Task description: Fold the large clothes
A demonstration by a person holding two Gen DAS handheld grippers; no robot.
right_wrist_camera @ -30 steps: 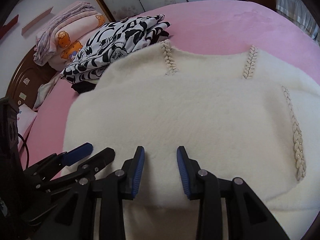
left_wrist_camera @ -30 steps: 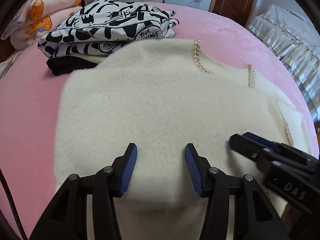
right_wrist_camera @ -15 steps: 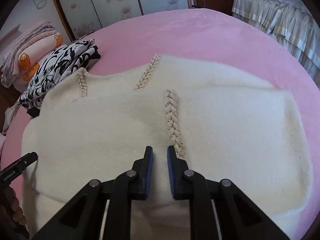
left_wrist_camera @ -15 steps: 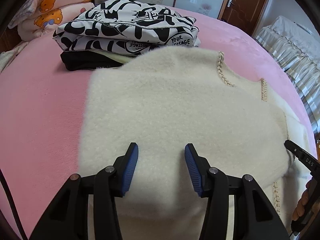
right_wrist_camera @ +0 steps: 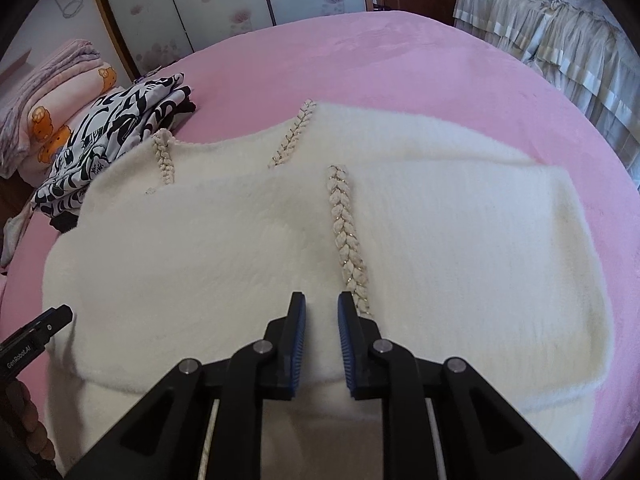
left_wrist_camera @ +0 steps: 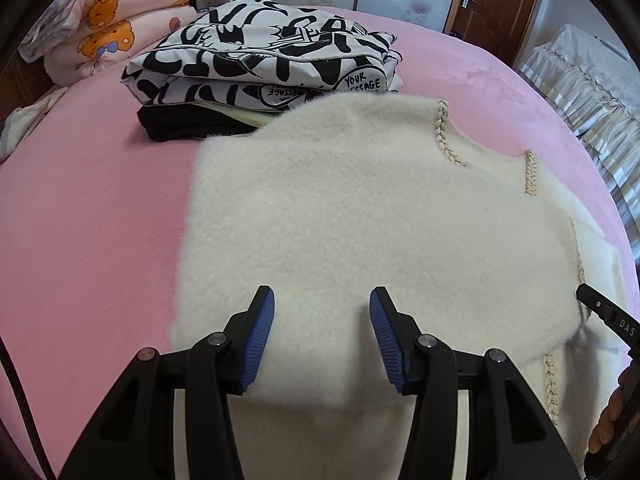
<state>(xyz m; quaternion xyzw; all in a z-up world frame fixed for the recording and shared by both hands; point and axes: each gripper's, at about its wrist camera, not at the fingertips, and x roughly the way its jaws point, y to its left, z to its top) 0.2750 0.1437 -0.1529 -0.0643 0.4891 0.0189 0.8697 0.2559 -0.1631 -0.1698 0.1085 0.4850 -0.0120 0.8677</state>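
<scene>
My left gripper [left_wrist_camera: 322,334] hovers spread over the sweater [left_wrist_camera: 360,220]; bare pink bed [left_wrist_camera: 88,240] at nine o'clock. Right gripper [right_wrist_camera: 322,338], nearly pressed together after reopening slightly, pinches nothing.

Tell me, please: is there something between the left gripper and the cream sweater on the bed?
Nothing visible. The left gripper hangs directly over the cream sweater, jaws apart, with only fabric below. The black-and-white folded stack lies beyond the sweater's far edge, out of the way.

A fluffy cream sweater [right_wrist_camera: 440,248] lies flat and partly folded on a pink bed [right_wrist_camera: 400,60], with pale braided trim [right_wrist_camera: 346,236] running along its front and shoulder seams.
</scene>
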